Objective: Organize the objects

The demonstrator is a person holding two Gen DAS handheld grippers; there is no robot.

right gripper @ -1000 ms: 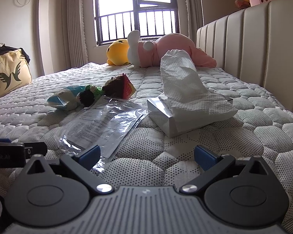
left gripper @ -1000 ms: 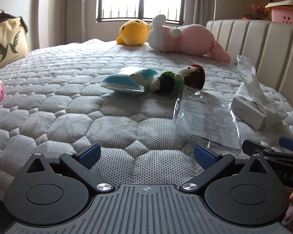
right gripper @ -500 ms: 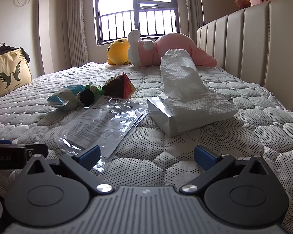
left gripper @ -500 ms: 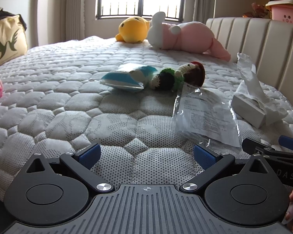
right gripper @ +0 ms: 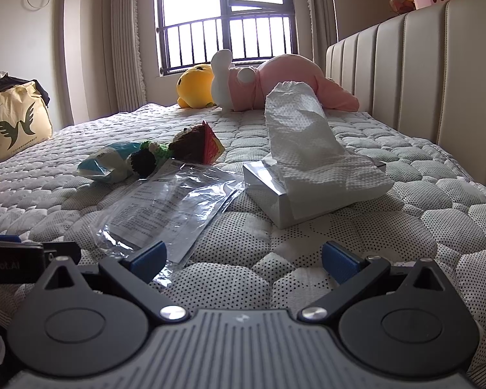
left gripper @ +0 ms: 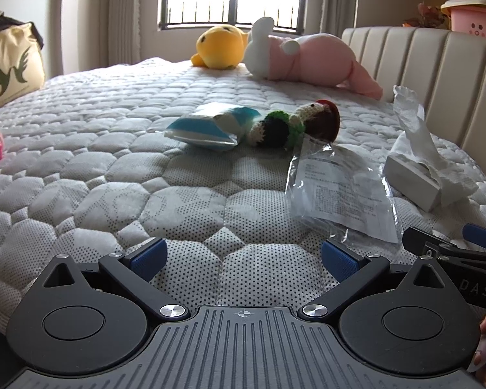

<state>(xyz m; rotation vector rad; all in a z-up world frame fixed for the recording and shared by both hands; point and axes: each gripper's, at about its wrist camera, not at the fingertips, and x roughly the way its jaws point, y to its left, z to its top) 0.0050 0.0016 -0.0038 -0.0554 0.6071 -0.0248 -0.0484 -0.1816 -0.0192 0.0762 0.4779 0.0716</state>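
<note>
On a quilted grey mattress (left gripper: 120,175), small things lie scattered in the middle. Both hand-held tools rest low at the near edge, side by side. The left gripper (left gripper: 243,256) has its blue-padded jaws spread wide with nothing between them; the right gripper (right gripper: 243,256) is spread the same way and also holds nothing.

A clear plastic sleeve with a printed sheet (right gripper: 168,207) lies flat, its near corner just ahead of the right gripper's left pad. Its long axis runs away and to the right, toward a silver tissue box (right gripper: 275,194) with a tissue (right gripper: 307,149) standing up from it. Seen from the left wrist, the sleeve (left gripper: 337,191) lies ahead and to the right, so the right hand looks nearer to it.

Farther off, a blue and white pouch (left gripper: 207,128) touches a crocheted doll (left gripper: 295,124). By the window lie a yellow plush (left gripper: 220,47) and a pink plush (left gripper: 311,58).

Whether this spread is tidied or waiting to be sorted cannot be told.
</note>
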